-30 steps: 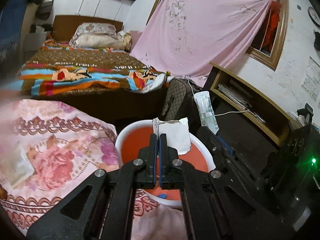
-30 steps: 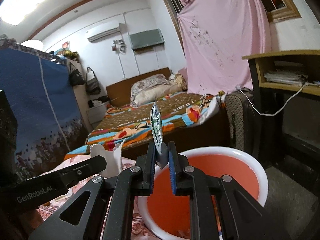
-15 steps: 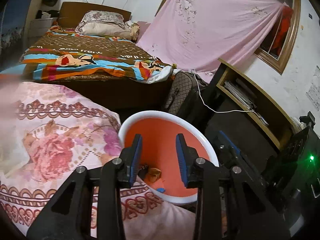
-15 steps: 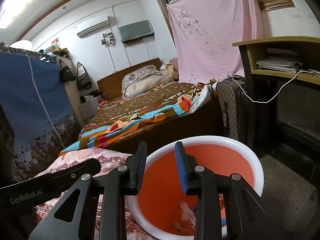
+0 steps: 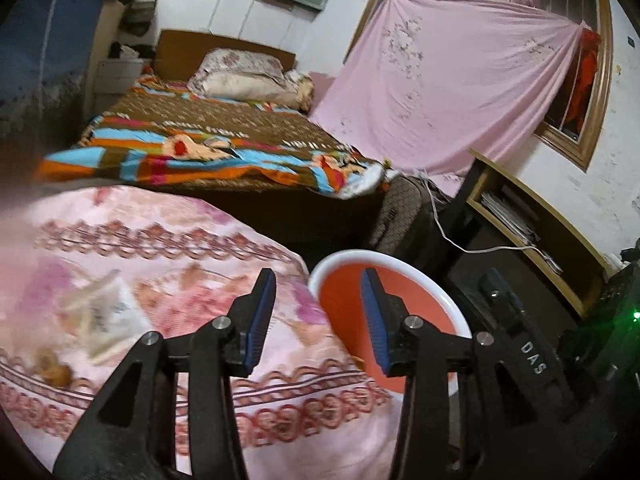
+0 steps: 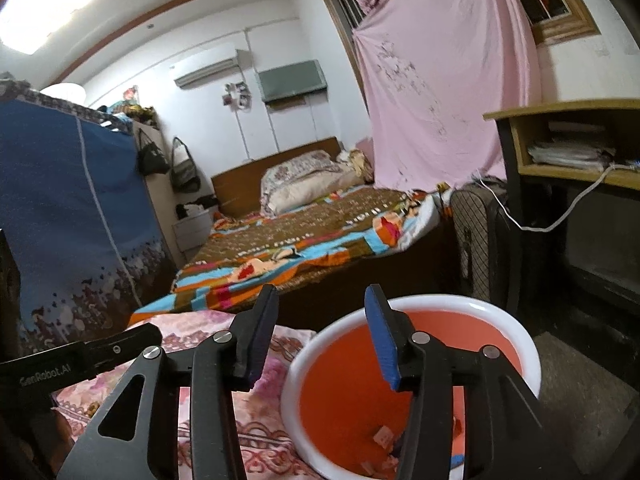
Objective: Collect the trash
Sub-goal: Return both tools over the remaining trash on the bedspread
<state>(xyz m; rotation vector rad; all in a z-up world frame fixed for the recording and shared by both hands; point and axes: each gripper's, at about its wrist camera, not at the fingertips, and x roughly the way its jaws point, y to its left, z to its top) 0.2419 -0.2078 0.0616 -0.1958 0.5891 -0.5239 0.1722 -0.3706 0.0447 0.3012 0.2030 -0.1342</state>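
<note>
An orange bin with a white rim [image 5: 404, 276] [image 6: 460, 304] stands beside the pink floral blanket [image 5: 168, 264]. My left gripper [image 5: 318, 312] is open and empty, over the blanket's edge next to the bin. My right gripper [image 6: 322, 332] is open and empty, at the bin's left rim. Scraps of trash [image 6: 382, 436] lie at the bottom of the bin. A blurred white wrapper [image 5: 100, 316] and a small brown scrap [image 5: 54, 368] lie on the blanket at the left. The right gripper's body [image 5: 520, 344] shows at the right of the left wrist view.
A bed with a striped colourful cover [image 5: 208, 152] [image 6: 304, 240] stands beyond. A patterned suitcase [image 6: 476, 224], a wooden shelf with papers [image 6: 568, 152] and a white cable [image 5: 460, 240] are at the right. A blue wardrobe [image 6: 68, 208] is at the left.
Both grippers opened and dropped their trash into the bin. The jaws have since spread wider, and the left gripper swung left toward the blanket.
</note>
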